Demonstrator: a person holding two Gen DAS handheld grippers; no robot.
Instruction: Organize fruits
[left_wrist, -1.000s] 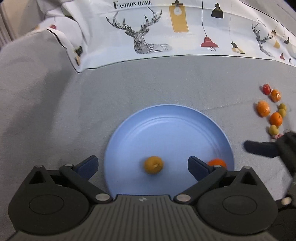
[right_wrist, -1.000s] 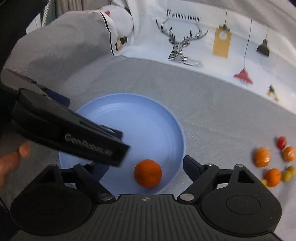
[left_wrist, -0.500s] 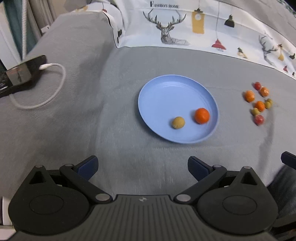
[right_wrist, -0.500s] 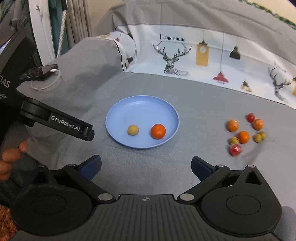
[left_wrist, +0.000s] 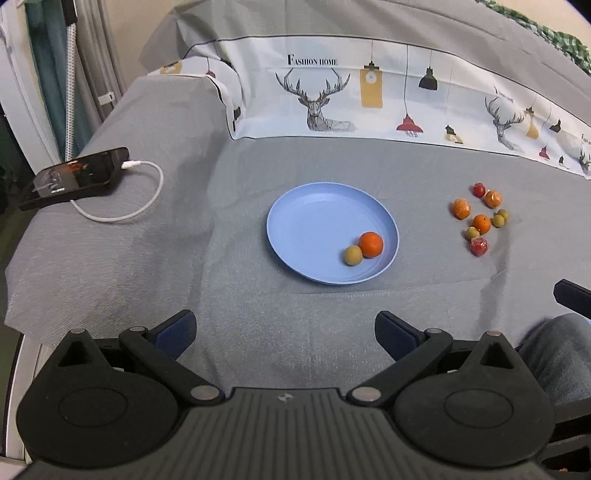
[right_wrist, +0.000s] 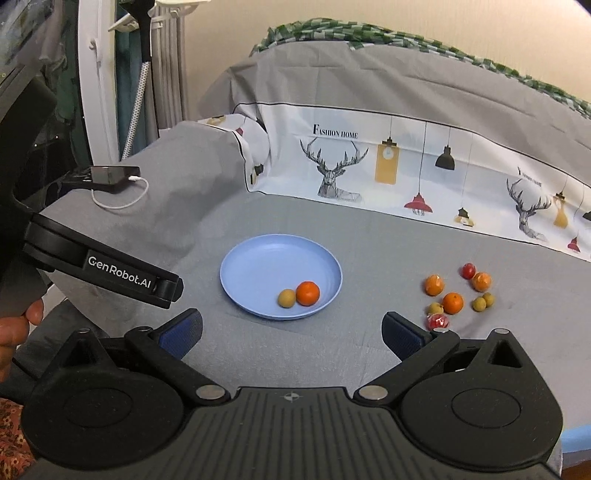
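Observation:
A blue plate (left_wrist: 314, 206) (right_wrist: 258, 266) sits mid-table on the grey cloth. In it lie an orange (left_wrist: 371, 244) (right_wrist: 307, 293) and a small yellow-green fruit (left_wrist: 353, 255) (right_wrist: 286, 297), touching. Several loose fruits (left_wrist: 481, 223) (right_wrist: 453, 302), orange, red and yellow-green, lie on the cloth right of the plate. My left gripper (left_wrist: 284, 330) is open and empty, held back near the table's front edge. My right gripper (right_wrist: 291, 334) is open and empty, also well short of the plate. The left gripper's body (right_wrist: 110, 271) shows at the left of the right wrist view.
A phone (left_wrist: 74, 177) (right_wrist: 110, 174) with a white charging cable (left_wrist: 125, 214) lies at the far left of the table. A printed deer-pattern cloth (left_wrist: 369, 99) hangs along the back. The table's left edge drops off near the phone.
Both grippers have pulled back and up from the plate, leaving the orange and the yellow-green fruit in it. The yellow-green fruit has rolled against the orange.

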